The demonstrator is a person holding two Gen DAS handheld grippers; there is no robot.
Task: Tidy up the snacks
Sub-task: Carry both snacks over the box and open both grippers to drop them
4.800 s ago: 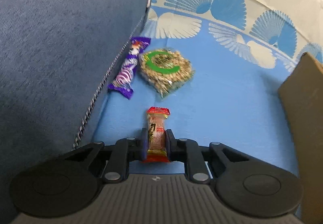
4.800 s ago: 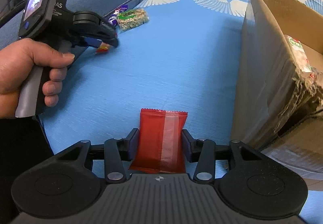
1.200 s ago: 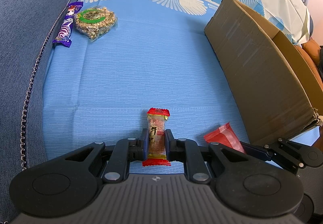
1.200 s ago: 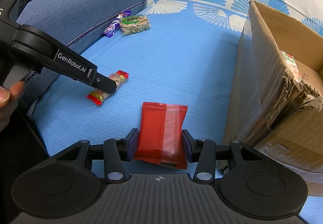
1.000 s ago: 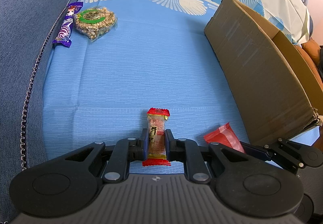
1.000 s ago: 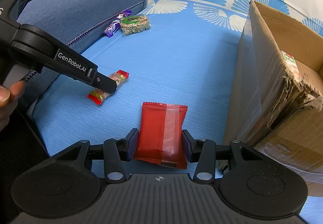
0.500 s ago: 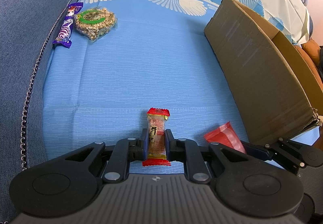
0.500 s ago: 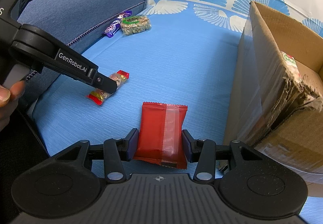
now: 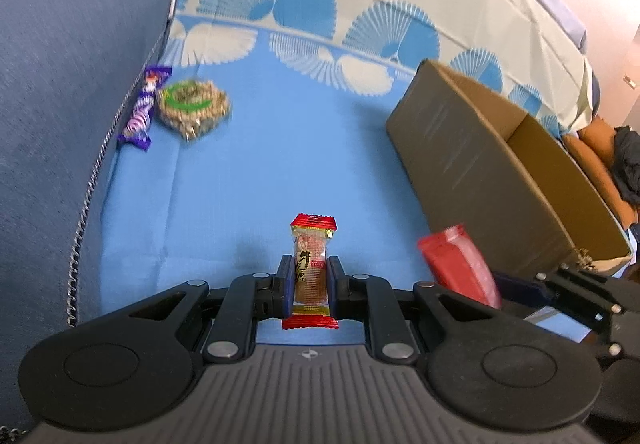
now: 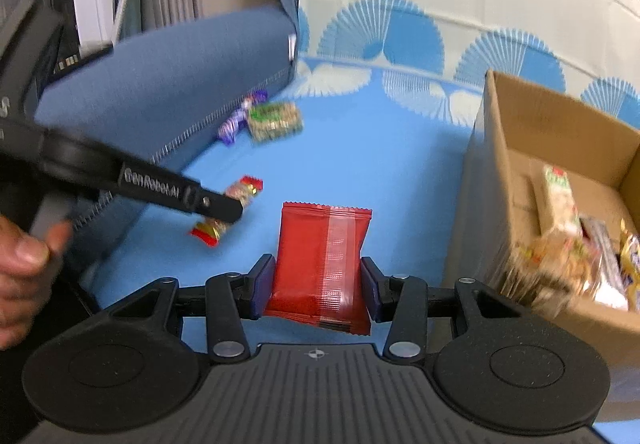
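My left gripper [image 9: 310, 276] is shut on a small red-ended candy bar [image 9: 311, 268], held above the blue sofa cover. It shows from the side in the right wrist view [image 10: 224, 211] with the bar [image 10: 240, 193] in it. My right gripper [image 10: 318, 280] is shut on a flat red packet [image 10: 322, 264]; the packet also shows in the left wrist view [image 9: 456, 264]. An open cardboard box [image 9: 480, 167] stands to the right; in the right wrist view [image 10: 516, 123] it holds several snacks [image 10: 560, 211]. A purple candy [image 9: 142, 111] and a round nut cake [image 9: 192, 109] lie far left.
A blue sofa arm [image 9: 60, 103] runs along the left. The blue cover [image 9: 280, 163] with fan pattern spreads between the snacks and the box. A hand [image 10: 20, 276] holds the left gripper's handle. Orange cushions [image 9: 596, 151] lie beyond the box.
Both grippers have risen and tilted up, each still holding its snack. The view now looks down into the box, and the frames are motion-blurred.
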